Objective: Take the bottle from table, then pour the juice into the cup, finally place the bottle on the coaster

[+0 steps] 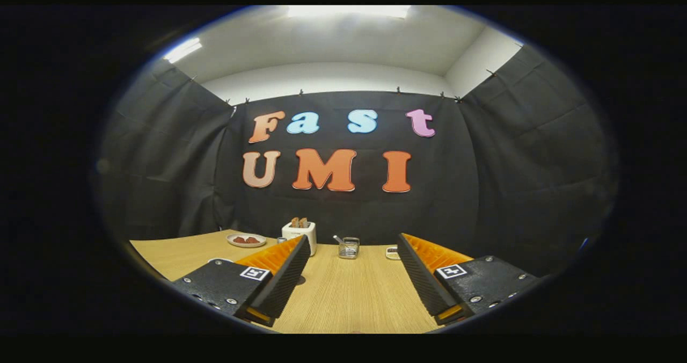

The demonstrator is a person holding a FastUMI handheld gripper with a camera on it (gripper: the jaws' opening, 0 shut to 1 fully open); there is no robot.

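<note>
My gripper is open and held low over the wooden table, with nothing between its fingers. Beyond the fingertips, near the table's far edge, stands a small clear cup-like container with a utensil sticking out of it. A small flat white round piece lies just left of the right fingertip; I cannot tell whether it is a coaster or a dish. A white rim peeks out behind the left finger, mostly hidden.
A white toaster with two slices of toast stands at the far edge, behind the left fingertip. Next to it is a tiny object. A plate with reddish food lies further left. Black cloth walls close the table in.
</note>
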